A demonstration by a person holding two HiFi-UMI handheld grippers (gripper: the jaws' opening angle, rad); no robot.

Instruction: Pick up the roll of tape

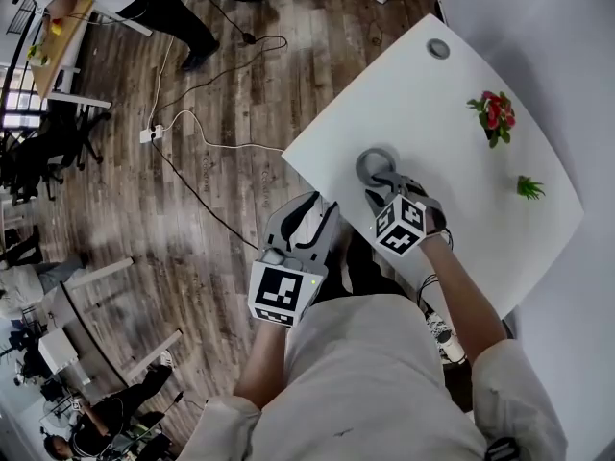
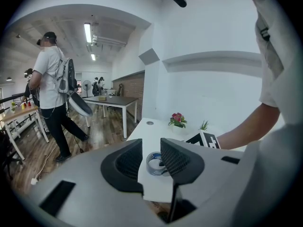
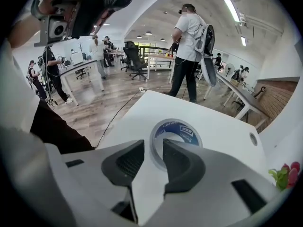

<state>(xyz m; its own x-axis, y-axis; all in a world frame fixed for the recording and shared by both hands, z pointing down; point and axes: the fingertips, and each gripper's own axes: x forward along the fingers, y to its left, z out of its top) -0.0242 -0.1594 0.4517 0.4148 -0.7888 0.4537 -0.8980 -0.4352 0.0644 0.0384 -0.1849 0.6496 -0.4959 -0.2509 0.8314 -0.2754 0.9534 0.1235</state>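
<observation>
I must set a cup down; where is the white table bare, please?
Bare between the grey roll of tape and the red-flowered plant, and toward the round grommet. Crowded where the right gripper meets the tape.

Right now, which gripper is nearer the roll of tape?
Right. The right gripper sits at the roll of tape, jaws open; the left gripper hangs back by the table edge.

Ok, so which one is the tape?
Find the big white table. Near its edge closest to the person, at the tips of the right gripper, lies the roll of tape. It is a flat grey ring with a hole, unlike the red flowers and little green plant farther across.
</observation>
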